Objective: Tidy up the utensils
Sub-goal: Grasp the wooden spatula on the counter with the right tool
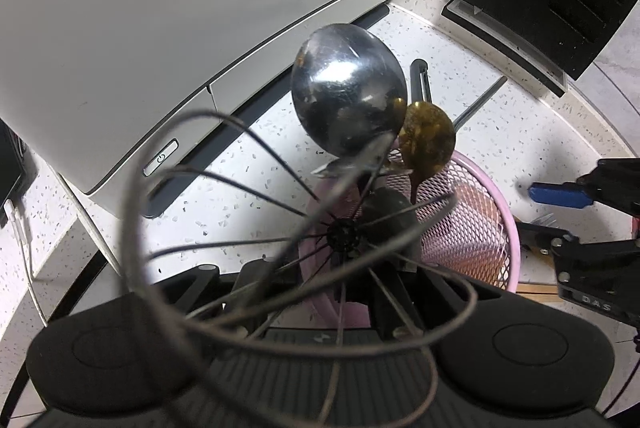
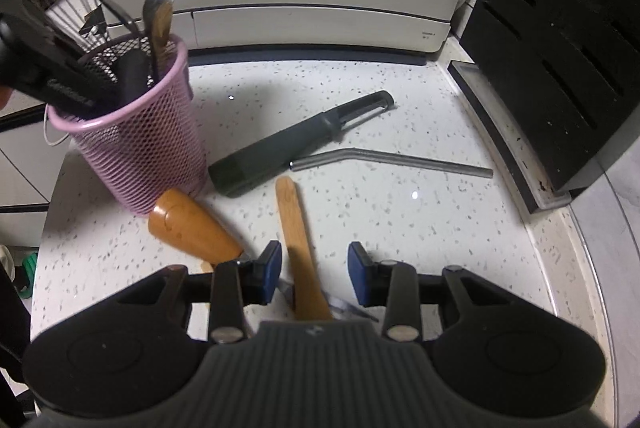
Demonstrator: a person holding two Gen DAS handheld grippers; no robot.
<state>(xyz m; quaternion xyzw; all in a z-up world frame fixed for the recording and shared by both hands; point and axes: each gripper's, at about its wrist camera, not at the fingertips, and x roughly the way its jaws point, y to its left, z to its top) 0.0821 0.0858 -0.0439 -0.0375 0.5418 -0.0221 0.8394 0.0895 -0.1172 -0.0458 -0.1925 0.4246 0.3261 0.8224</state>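
We are looking at a job that seems to us partly done. The pink mesh holder [image 2: 136, 132] is standing on the speckled surface [image 2: 400, 228] and already holding a steel ladle [image 1: 346, 88], a smaller brass-coloured spoon [image 1: 428, 136] and a dark handle. Our left tool [image 2: 52, 84] is hanging just over the holder's rim with its jaws nearly closed on the whisk [image 1: 280, 248], whose wires are fanning back toward the left camera and whose handle is pointing down into the holder; we are judging it as being lowered in, not yet released.

Four things are lying loose: the dark peeler [image 2: 296, 144] and the bent metal straw [image 2: 392, 160] just beside it, a wooden cone-shaped piece [image 2: 192, 228] touching the holder's foot, and the flat wooden spatula [image 2: 298, 236]. Our right tool [image 2: 314, 264] is standing half open with the spatula's handle between its blue pads [image 2: 272, 264], neither pad pressing on it, so we are taking that as the next pick.

We are not seeing the left tool's fingertips, hidden behind whisk wires in one view and cut off in the other. The spatula's wide end is disappearing under the right tool, some thin metal thing beside it is staying unreadable, and the holder's depths are being screened by mesh
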